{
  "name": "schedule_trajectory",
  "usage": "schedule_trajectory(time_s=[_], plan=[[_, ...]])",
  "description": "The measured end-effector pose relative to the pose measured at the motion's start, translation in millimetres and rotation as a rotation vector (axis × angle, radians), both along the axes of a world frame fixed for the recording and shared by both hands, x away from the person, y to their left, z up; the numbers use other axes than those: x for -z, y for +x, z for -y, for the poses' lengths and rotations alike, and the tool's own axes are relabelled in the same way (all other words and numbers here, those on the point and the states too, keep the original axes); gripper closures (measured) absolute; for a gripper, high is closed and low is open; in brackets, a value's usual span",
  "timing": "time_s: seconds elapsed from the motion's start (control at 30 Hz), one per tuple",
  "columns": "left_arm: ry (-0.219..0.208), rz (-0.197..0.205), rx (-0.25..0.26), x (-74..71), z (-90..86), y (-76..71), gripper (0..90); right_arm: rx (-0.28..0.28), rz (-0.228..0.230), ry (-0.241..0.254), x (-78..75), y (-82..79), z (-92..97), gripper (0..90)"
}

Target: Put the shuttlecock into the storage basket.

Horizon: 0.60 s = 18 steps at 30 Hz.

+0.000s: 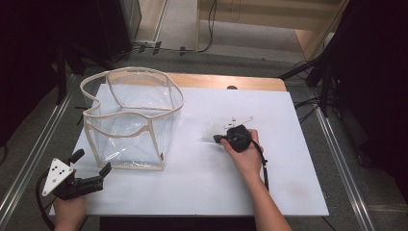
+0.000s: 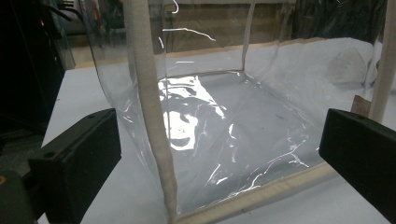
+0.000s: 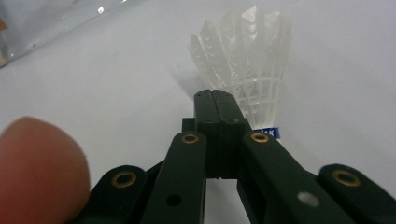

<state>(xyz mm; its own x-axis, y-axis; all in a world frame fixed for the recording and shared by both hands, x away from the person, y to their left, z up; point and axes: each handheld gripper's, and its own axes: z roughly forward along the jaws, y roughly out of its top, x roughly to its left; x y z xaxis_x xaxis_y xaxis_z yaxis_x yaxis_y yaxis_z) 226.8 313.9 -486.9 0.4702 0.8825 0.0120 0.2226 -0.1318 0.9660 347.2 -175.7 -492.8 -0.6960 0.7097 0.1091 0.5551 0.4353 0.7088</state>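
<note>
Item 1: shuttlecock, white, lying mid-table right of centre, touching the tip of the right gripper, whose jaws are clenched with nothing between them. Item 2: clear bag, at the table's far-left corner; left gripper released before it. Risk: closed jaws could nudge the light shuttlecock away.

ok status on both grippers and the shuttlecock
Right gripper shut, touching the shuttlecock. Left gripper open, facing the clear bag. Nothing between them.
</note>
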Motion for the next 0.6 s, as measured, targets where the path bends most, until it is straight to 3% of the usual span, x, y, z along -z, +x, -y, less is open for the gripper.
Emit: schedule_trajectory(time_s=[0.23,0.4,0.47,0.6], plan=[[-0.001,0.0,0.0,0.1,0.3,0.0,0.0,0.0,-0.011,-0.003,-2.4,3.6,3.0,87.2],[0.0,-0.001,0.001,0.0,0.1,0.1,0.0,-0.011,0.006,0.019,-8.6,-0.3,6.2,80.8],[0.0,-0.001,0.001,0.0,0.1,0.1,0.0,-0.012,0.022,0.019,-12.1,-2.2,8.6,73.5],[0.0,-0.001,0.002,0.0,0.0,0.1,0.0,0.004,0.062,-0.013,-16.9,-3.8,12.9,46.4]])
